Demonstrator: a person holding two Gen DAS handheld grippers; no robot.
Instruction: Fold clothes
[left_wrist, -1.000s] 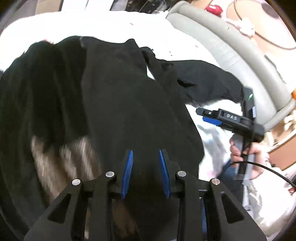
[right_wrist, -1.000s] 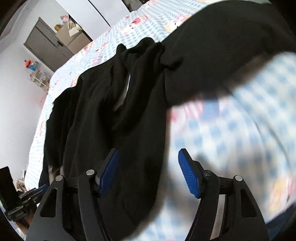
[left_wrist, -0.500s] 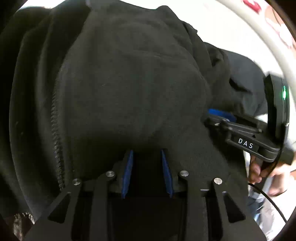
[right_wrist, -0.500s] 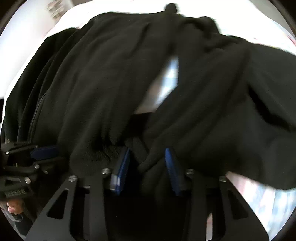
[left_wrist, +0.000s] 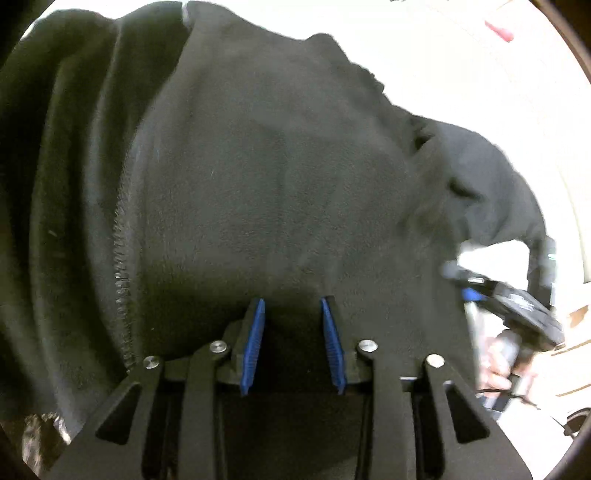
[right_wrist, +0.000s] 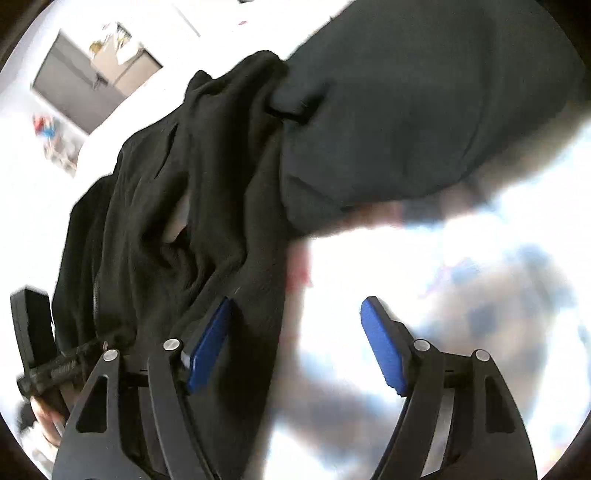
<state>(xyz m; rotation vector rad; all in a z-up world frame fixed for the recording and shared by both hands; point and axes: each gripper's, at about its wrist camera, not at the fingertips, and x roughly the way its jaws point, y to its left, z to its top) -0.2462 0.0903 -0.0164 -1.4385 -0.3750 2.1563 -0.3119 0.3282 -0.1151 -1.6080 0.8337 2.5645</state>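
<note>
A: What is seen, from the biggest thing down?

B: A bed (right_wrist: 461, 277) with a pale checked cover is made out, blurred, in the right wrist view. Across it a black fleece jacket (left_wrist: 280, 177) is spread in loose rumples, with one sleeve (right_wrist: 424, 110) thrown out to the side. A zipper (left_wrist: 120, 266) is seen running down the front edge in the left wrist view.

A: How are the grippers set?

B: The left gripper (left_wrist: 293, 343) is closed down on a fold of the jacket, cloth bunched between its blue pads. The right gripper (right_wrist: 295, 339) is held with its pads wide apart, nothing between them; the jacket's edge is draped just beside its left pad.

A: How is the jacket judged to handle?

B: It is judged soft, thick and limp, light enough for one pinch, not slippery. No shape would be kept by it, so sagging is to be expected between holds.

A: Where should it be taken?

B: A hem or shoulder seam is judged best, or the zipper edge, where the cloth is firmer.
</note>
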